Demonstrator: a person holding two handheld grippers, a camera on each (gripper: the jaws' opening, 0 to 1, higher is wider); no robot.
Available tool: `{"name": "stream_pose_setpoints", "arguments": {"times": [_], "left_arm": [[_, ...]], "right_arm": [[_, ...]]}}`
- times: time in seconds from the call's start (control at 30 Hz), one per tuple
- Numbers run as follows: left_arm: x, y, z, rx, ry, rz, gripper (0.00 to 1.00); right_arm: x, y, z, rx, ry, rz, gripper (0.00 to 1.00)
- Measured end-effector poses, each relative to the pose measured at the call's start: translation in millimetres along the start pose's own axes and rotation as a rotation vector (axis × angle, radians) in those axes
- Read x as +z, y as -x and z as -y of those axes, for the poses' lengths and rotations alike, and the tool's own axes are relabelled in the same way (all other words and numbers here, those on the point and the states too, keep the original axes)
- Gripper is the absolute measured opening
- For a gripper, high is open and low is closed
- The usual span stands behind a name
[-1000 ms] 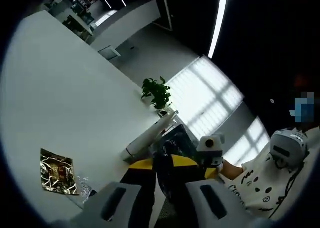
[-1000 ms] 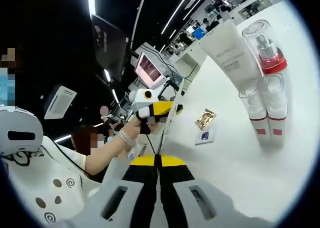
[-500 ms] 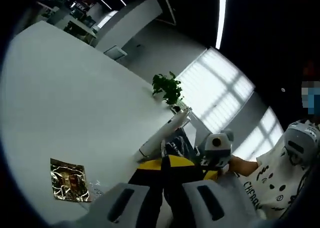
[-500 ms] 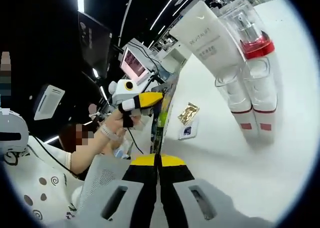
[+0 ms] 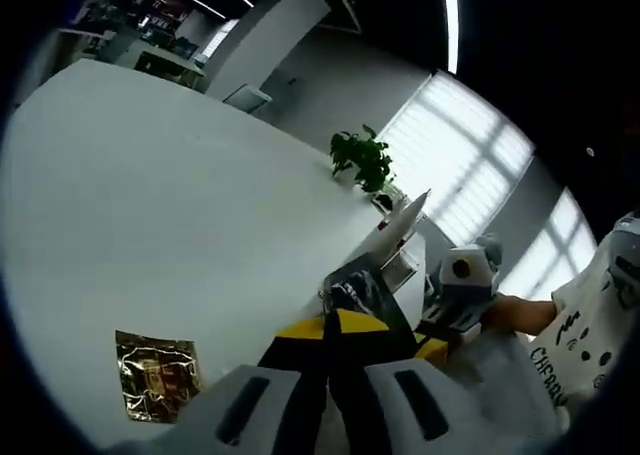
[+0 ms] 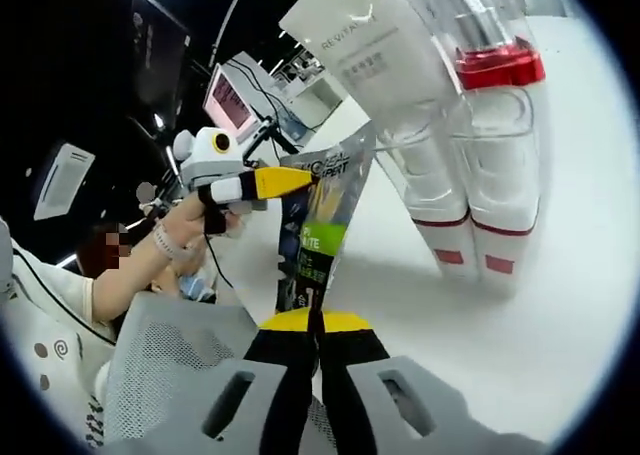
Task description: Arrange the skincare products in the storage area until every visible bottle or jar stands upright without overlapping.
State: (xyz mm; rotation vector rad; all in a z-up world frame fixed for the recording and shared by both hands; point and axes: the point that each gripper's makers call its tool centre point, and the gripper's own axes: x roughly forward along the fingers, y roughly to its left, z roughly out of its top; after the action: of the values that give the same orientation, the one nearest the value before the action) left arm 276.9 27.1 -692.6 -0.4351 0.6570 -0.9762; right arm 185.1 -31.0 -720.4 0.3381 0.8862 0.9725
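Observation:
A dark sachet [image 6: 322, 225] with a green label is stretched between both grippers. My right gripper [image 6: 313, 320] is shut on its lower edge. My left gripper [image 6: 262, 182], held by a hand, pinches its upper corner. In the left gripper view the same sachet [image 5: 362, 293] rises from my shut left gripper [image 5: 336, 327], with the right gripper [image 5: 455, 300] just beyond it. A white tube [image 6: 370, 43] leans against a clear pump bottle with a red band [image 6: 487, 37]. Two clear bottles with red bands [image 6: 470, 200] stand below them on the white table [image 6: 560, 305].
A gold foil sachet [image 5: 157, 383] lies flat on the white table [image 5: 150, 205] near my left gripper. A potted plant [image 5: 364, 159] and the white tube [image 5: 404, 220] stand at the far edge. A grey mesh surface [image 6: 170, 360] sits low on the left.
The right gripper view has drawn closer to the bottles and tube. The dark sachet now faces it flat, spread between both grippers. The left gripper view has shifted across the table.

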Motion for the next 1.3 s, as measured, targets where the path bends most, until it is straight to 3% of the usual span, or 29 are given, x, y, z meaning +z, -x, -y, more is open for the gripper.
{"name": "stream_pose_setpoints", "arguments": {"times": [0.37,0.63,0.97,1.07,1.17,1.3], "left_arm": [[-9.9,-9.3,-23.2,0.044,0.044,-0.023,0.0],[-18.5,-13.9,-35.0,0.059,0.079,-0.036,0.0],[-30.3,-19.8,-33.7,0.1,0.104,-0.061,0.0],[-31.5,-20.0,-35.8,0.108,0.109,-0.063,0.0],[-30.4,-21.3,-39.0,0.12,0.116,-0.058,0.0],[-29.3,-25.3,-40.0,0.122,0.121,-0.057,0.0]], "right_arm": [[-7.5,-13.5,27.7,-0.081,0.034,-0.064,0.02],[-9.7,-11.8,42.1,-0.142,0.049,-0.09,0.07],[-11.2,-0.2,46.0,-0.221,0.113,-0.087,0.17],[-7.3,4.0,42.8,-0.247,0.207,-0.086,0.18],[-6.8,-1.7,34.0,-0.233,0.374,-0.12,0.23],[-14.0,-12.3,27.0,-0.242,0.505,-0.181,0.31]]}}
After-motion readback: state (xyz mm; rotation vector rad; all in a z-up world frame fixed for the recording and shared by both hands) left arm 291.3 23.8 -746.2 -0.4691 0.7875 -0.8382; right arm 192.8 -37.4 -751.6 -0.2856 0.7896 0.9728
